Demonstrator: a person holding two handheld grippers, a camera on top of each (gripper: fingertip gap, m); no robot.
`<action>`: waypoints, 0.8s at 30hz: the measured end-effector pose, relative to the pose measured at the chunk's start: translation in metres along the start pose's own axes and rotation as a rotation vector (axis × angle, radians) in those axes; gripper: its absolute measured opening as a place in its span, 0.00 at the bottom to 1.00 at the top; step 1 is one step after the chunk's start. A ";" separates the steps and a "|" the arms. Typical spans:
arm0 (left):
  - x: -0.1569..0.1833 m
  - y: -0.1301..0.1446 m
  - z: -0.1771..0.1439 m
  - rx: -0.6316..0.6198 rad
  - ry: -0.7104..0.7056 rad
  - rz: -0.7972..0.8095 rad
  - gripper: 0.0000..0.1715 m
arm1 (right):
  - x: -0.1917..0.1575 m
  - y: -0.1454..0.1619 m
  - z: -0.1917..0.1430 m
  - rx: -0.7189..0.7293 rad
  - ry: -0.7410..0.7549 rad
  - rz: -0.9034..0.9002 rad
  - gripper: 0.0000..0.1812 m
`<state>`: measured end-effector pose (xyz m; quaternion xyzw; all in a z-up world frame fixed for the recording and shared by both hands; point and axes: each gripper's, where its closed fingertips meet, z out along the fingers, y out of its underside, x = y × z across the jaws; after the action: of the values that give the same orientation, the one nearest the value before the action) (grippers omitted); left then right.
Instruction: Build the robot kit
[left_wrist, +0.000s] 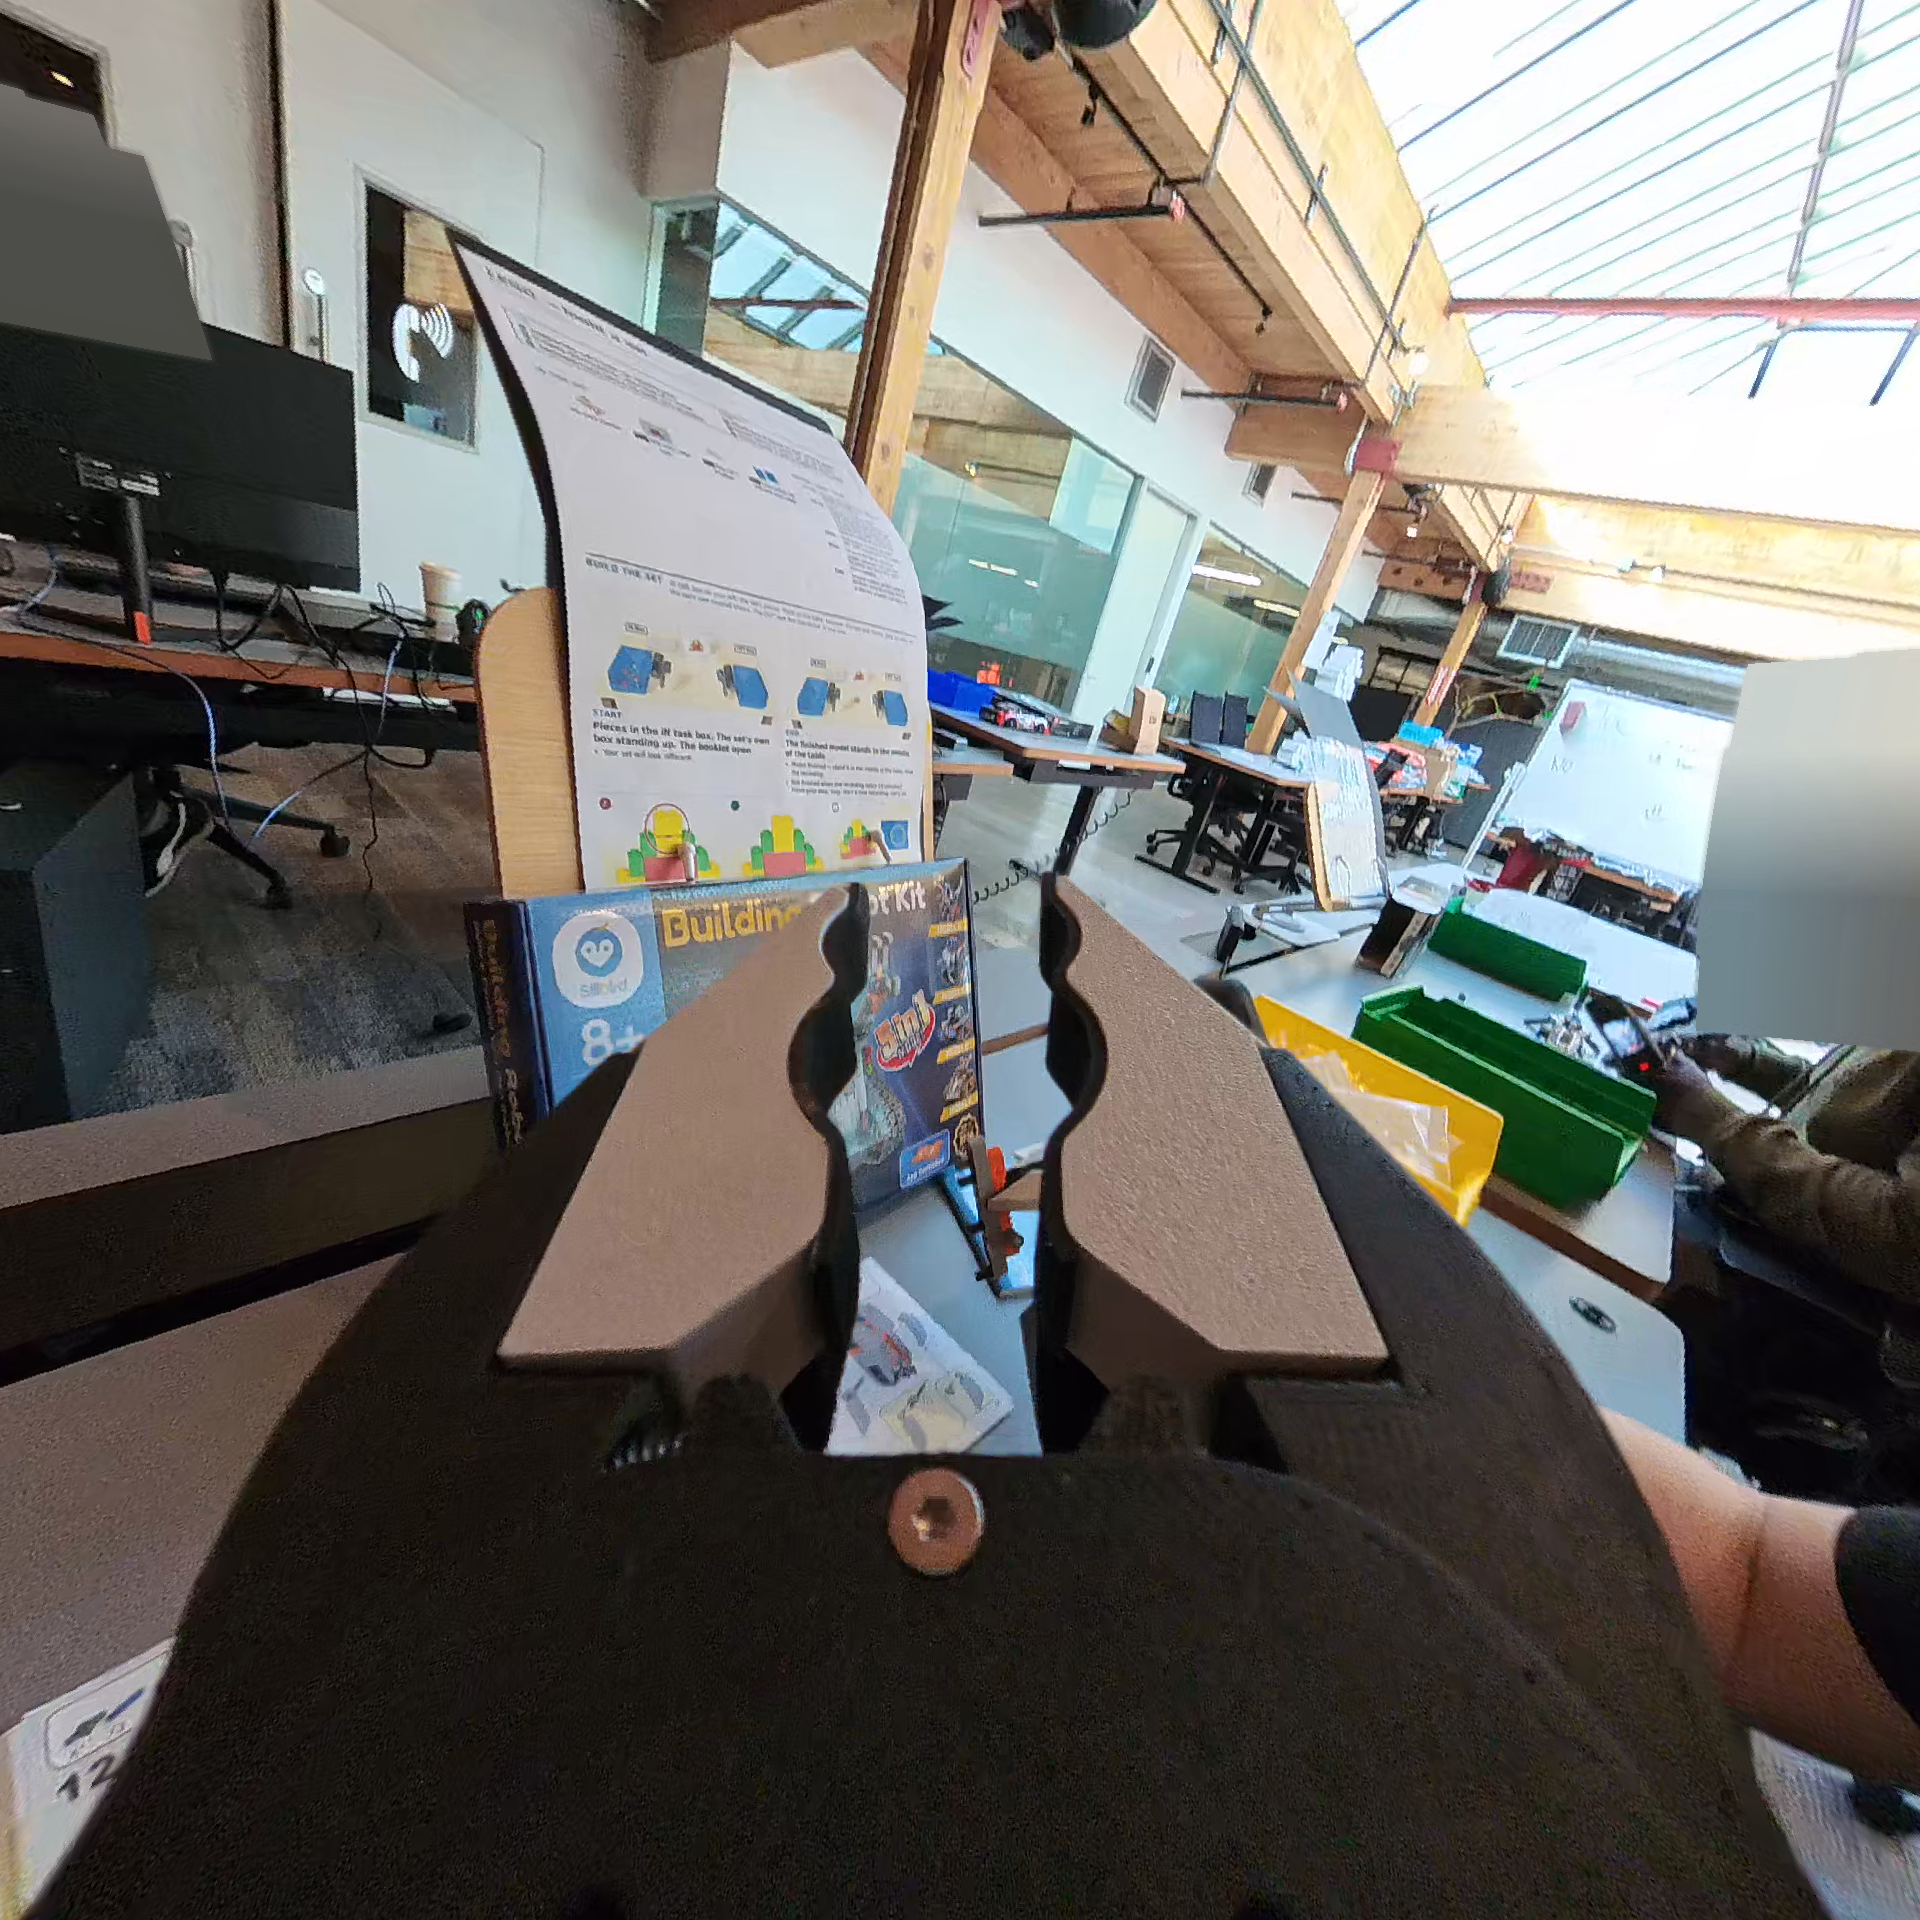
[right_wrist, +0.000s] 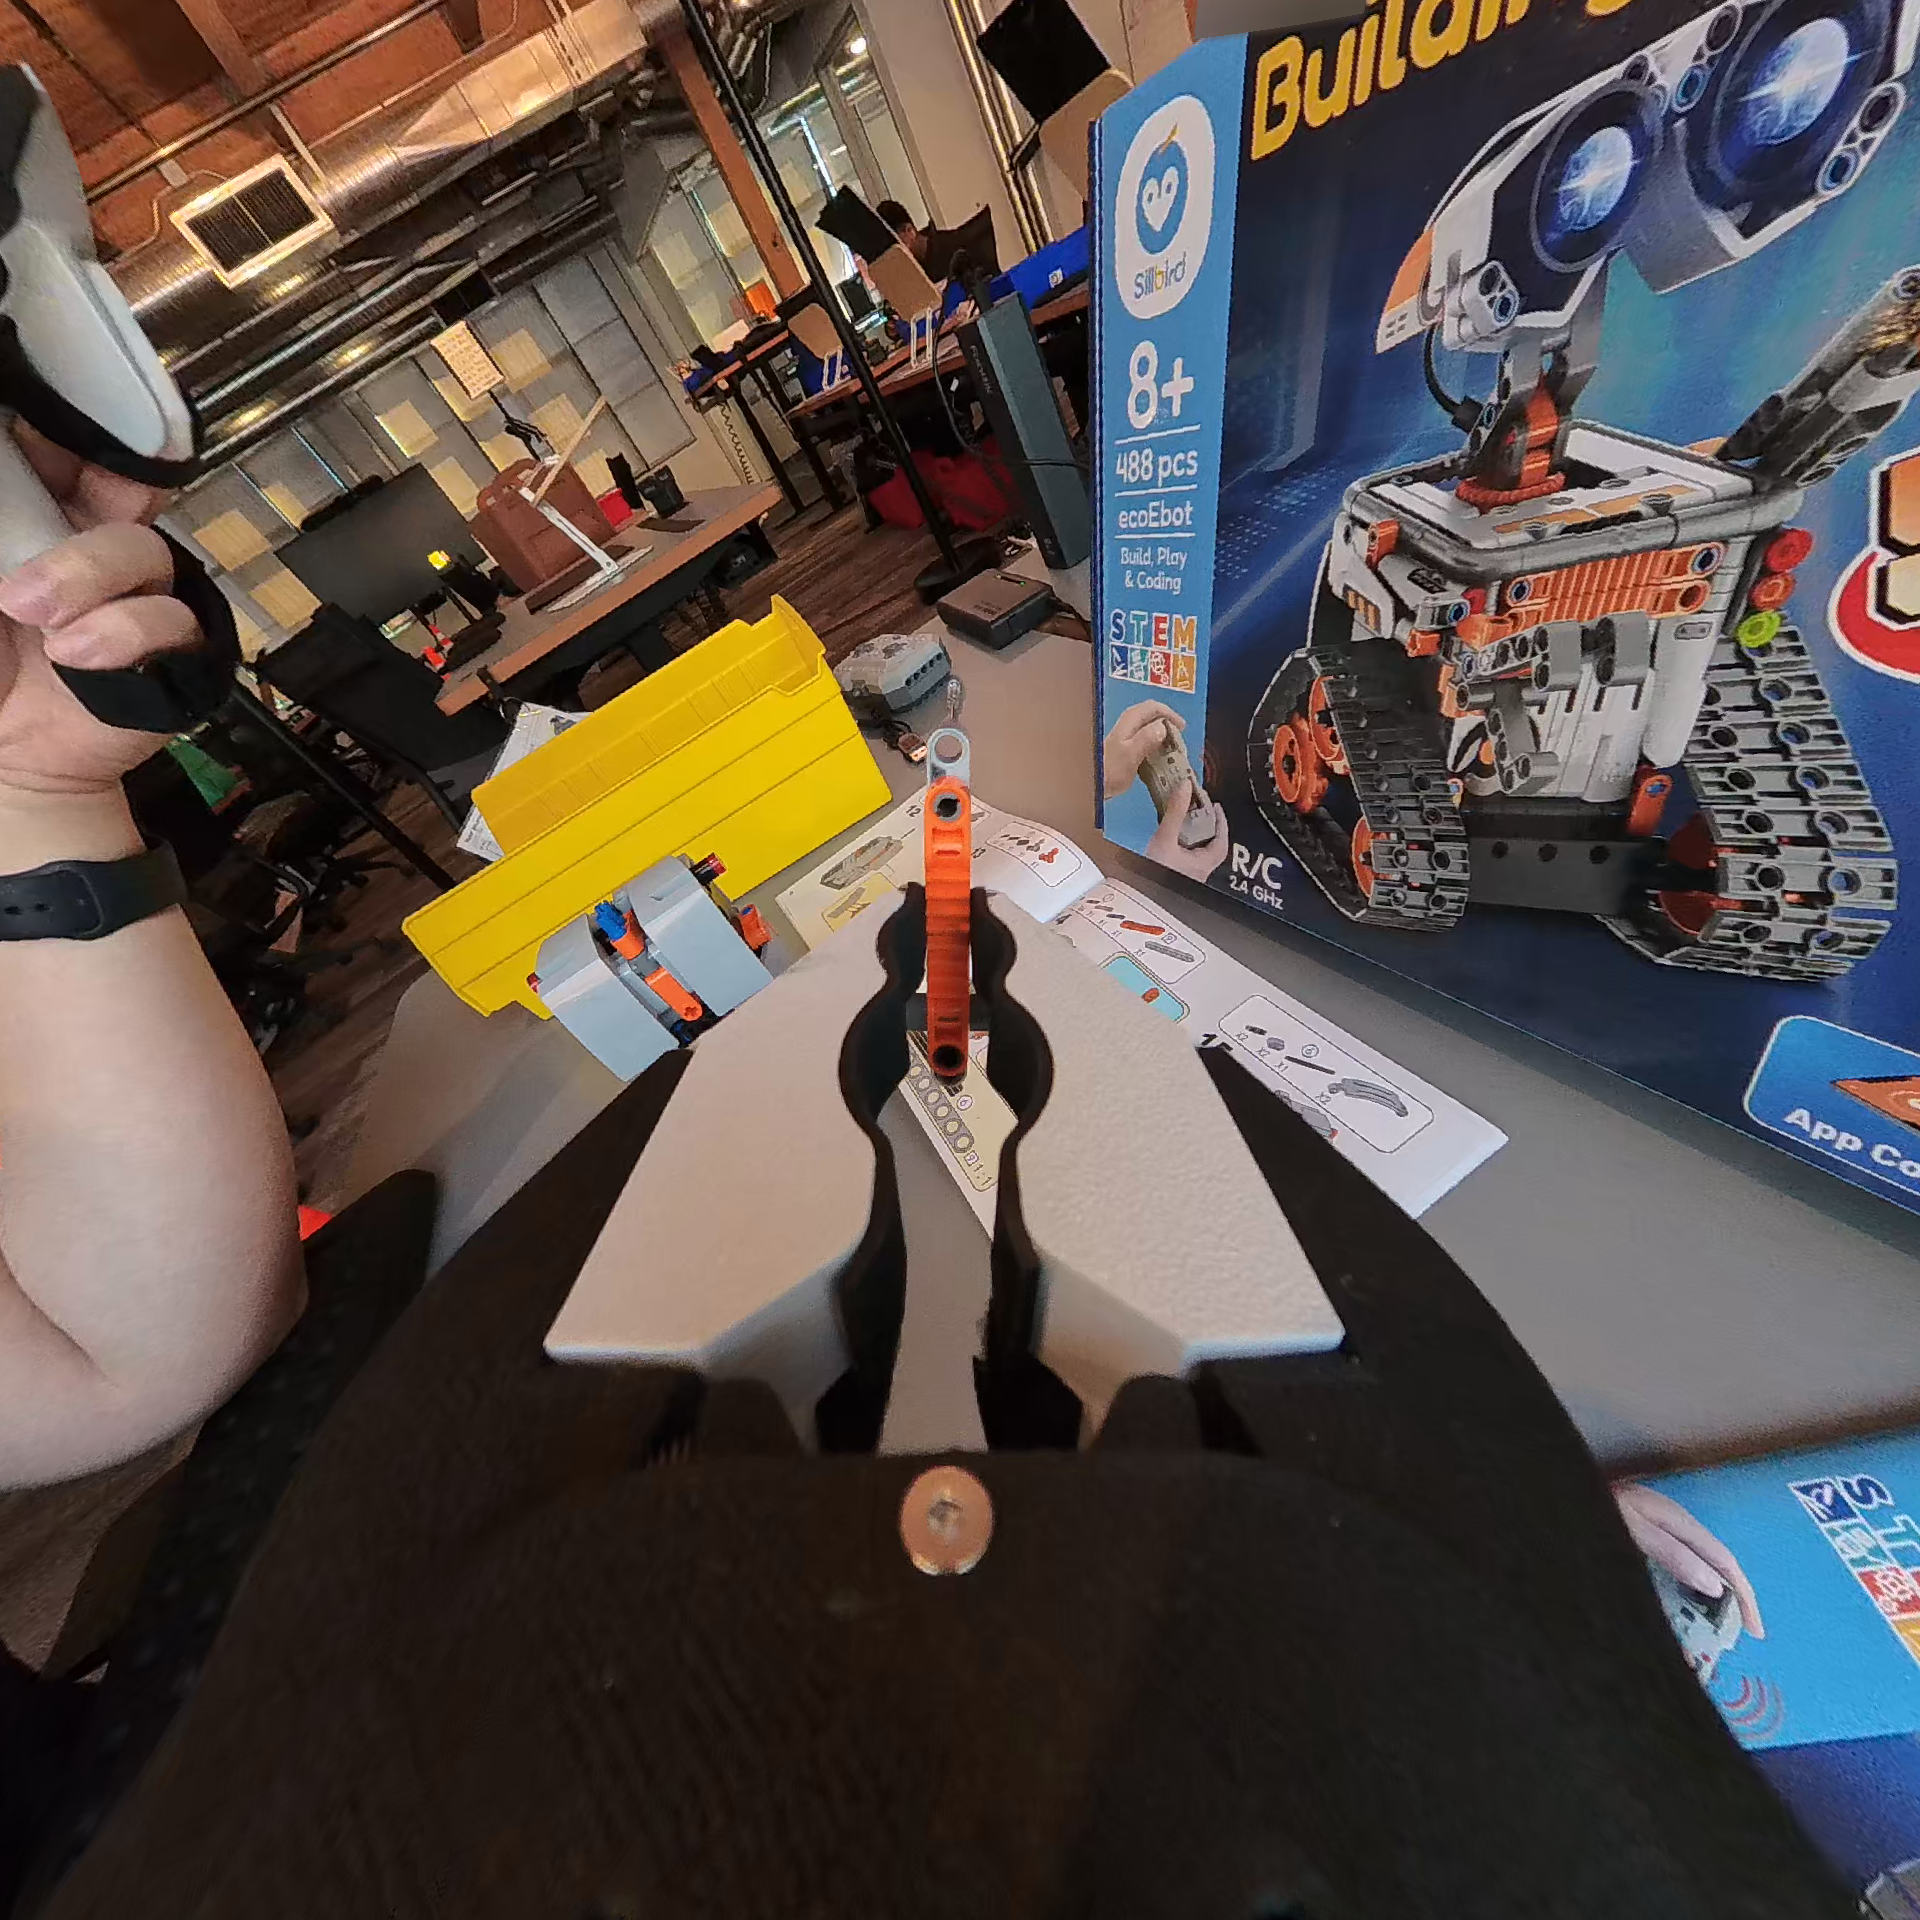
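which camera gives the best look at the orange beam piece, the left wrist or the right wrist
The right wrist view. There the orange beam stands upright, pinched between the tips of the right gripper, with a grey piece at its top. The left wrist view shows only a small orange bit far off, through the gap of the open left gripper.

The upright kit box (right_wrist: 1507, 582) blocks passage on the right, the yellow bin (right_wrist: 665, 800) and grey motor block (right_wrist: 644, 966) on the left, leaving between them a strip of desk (right_wrist: 1621, 1278) covered only by the flat instruction booklet (right_wrist: 1226, 1029).
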<state>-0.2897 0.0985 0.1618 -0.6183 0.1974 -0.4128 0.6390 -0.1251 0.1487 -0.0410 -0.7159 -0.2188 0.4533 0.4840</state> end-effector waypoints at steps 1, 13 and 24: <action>0.000 0.005 0.001 -0.036 -0.002 0.013 0.18 | 0.000 0.000 0.000 -0.001 0.000 -0.001 0.03; -0.032 0.138 -0.020 -0.870 -0.338 0.134 0.17 | 0.001 0.000 -0.002 -0.005 0.002 -0.003 0.03; -0.039 0.234 -0.044 -1.418 -0.402 0.063 0.48 | 0.002 -0.003 -0.004 -0.001 0.002 -0.004 0.03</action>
<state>-0.2802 0.0765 -0.0779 -0.9407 0.3134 -0.0463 0.1212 -0.1199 0.1493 -0.0384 -0.7161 -0.2202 0.4514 0.4848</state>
